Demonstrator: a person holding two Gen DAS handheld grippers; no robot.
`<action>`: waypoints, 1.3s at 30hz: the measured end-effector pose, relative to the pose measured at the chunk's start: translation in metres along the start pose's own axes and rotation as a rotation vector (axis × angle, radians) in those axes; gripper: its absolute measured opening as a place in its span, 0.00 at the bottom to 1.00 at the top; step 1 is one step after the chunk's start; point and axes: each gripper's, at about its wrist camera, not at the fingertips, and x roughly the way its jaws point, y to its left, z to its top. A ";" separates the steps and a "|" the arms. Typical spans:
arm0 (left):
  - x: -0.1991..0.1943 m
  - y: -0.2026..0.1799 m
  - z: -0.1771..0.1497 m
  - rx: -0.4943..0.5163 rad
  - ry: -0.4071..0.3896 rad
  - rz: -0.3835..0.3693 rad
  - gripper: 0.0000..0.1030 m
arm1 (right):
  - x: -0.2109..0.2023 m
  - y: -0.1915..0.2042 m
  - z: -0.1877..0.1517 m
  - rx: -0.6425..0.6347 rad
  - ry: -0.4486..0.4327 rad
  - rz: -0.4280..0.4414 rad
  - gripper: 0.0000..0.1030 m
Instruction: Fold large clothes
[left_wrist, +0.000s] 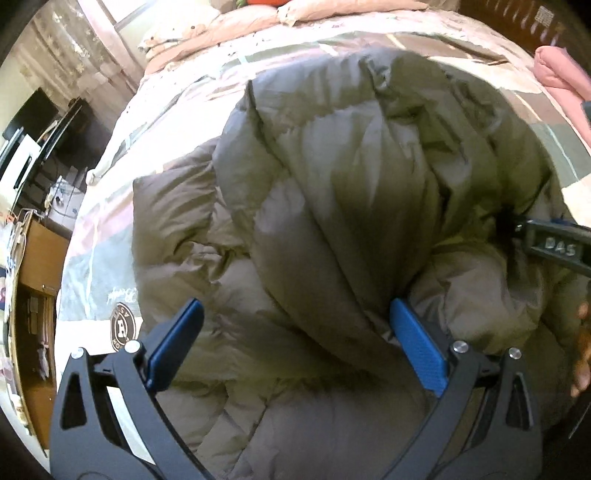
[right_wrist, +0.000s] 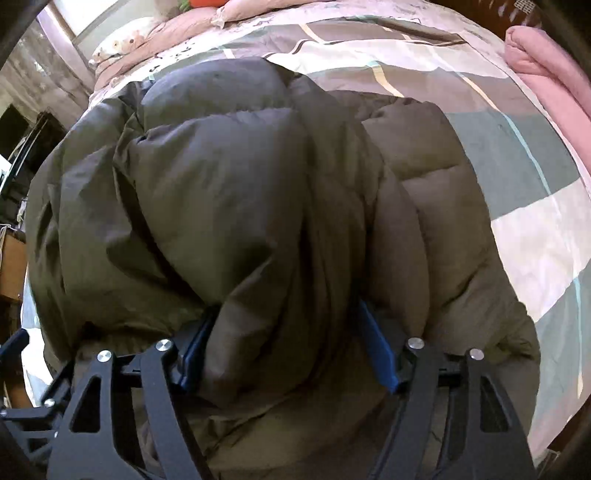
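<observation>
An olive-brown puffer jacket lies bunched on the bed and fills both views. My left gripper is open just above the jacket, with a raised fold reaching its right blue pad. My right gripper is shut on a thick fold of the jacket, its blue pads pressed into both sides. The right gripper's body also shows in the left wrist view, at the jacket's right edge.
The bed has a patchwork cover of pink, grey and cream. A folded pink blanket lies at the far right. Pillows sit at the head. A desk and shelves stand left of the bed.
</observation>
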 end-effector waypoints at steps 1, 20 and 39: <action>-0.010 -0.001 -0.001 0.006 -0.031 0.002 0.98 | -0.008 0.002 -0.001 -0.002 -0.025 -0.004 0.70; -0.098 -0.014 -0.006 0.049 -0.326 -0.089 0.98 | -0.024 0.017 -0.018 -0.146 -0.096 -0.120 0.79; 0.031 0.021 -0.004 -0.186 0.141 -0.187 0.98 | -0.023 0.021 -0.033 -0.163 -0.058 -0.087 0.81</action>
